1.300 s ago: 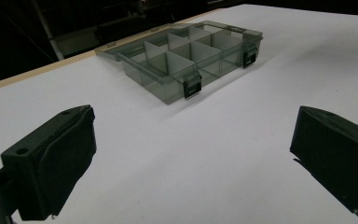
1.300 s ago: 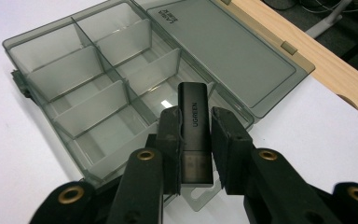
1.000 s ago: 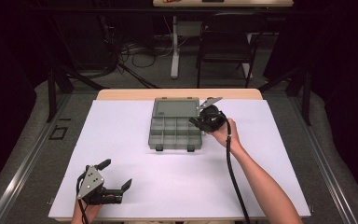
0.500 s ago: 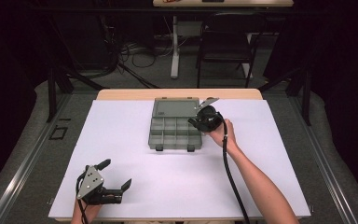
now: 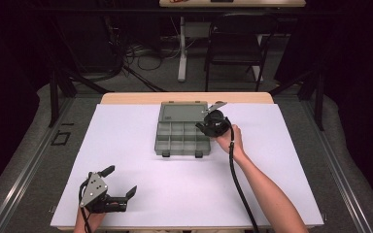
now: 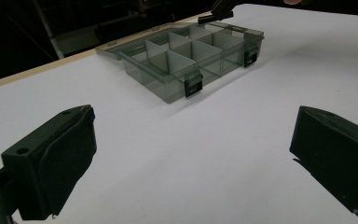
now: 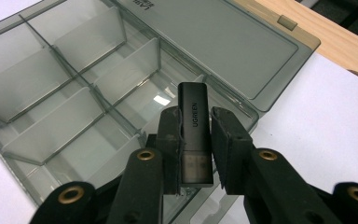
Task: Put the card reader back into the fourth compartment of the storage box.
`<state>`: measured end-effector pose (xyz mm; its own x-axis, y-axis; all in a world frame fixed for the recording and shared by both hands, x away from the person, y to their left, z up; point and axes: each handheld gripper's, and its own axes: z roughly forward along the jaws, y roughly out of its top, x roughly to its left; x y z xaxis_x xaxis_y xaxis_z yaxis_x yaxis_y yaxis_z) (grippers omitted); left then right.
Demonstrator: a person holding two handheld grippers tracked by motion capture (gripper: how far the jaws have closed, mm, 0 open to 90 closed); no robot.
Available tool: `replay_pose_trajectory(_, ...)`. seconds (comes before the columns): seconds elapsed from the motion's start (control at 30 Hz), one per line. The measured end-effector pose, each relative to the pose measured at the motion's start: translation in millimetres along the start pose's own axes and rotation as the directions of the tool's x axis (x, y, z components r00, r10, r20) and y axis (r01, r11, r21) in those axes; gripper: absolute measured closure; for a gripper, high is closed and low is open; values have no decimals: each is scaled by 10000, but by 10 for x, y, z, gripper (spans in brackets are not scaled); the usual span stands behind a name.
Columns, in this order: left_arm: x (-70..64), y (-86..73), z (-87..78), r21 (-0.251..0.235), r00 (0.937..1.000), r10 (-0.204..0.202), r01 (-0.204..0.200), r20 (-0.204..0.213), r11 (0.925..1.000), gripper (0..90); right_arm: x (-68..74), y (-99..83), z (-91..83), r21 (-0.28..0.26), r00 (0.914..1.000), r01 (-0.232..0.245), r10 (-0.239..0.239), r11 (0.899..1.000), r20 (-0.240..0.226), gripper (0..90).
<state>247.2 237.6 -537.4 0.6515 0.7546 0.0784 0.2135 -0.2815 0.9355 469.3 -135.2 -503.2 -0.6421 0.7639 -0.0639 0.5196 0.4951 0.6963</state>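
Mid-task: right gripper clamped on small black UGREEN USB adapter, poised above open smoke-grey plastic compartment box; drop-in pending, compartments look empty. Left gripper idle, jaws wide.

Organizer box: translucent smoky plastic, glossy. USB stick: matt black plastic.

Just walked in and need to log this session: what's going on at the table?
A person works with two hand-held tongs. The right tongs are shut on a small black UGREEN adapter, held over the open compartment box at its right side. The left tongs rest open near the table's front edge, holding nothing. The box compartments in view look empty.
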Motion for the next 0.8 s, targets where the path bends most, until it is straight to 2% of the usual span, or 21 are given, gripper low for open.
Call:
replay_pose_trajectory(0.43,-1,-1,10,20,10000,7,-7,44,10000,4,-1,7,67,166,9976,-553,546,9983,428,740)
replay_pose_trajectory(0.8,-1,1,-1,5,10000,14,-14,-1,10000,5,8,33,104,163,9941,-942,932,9954,551,739)
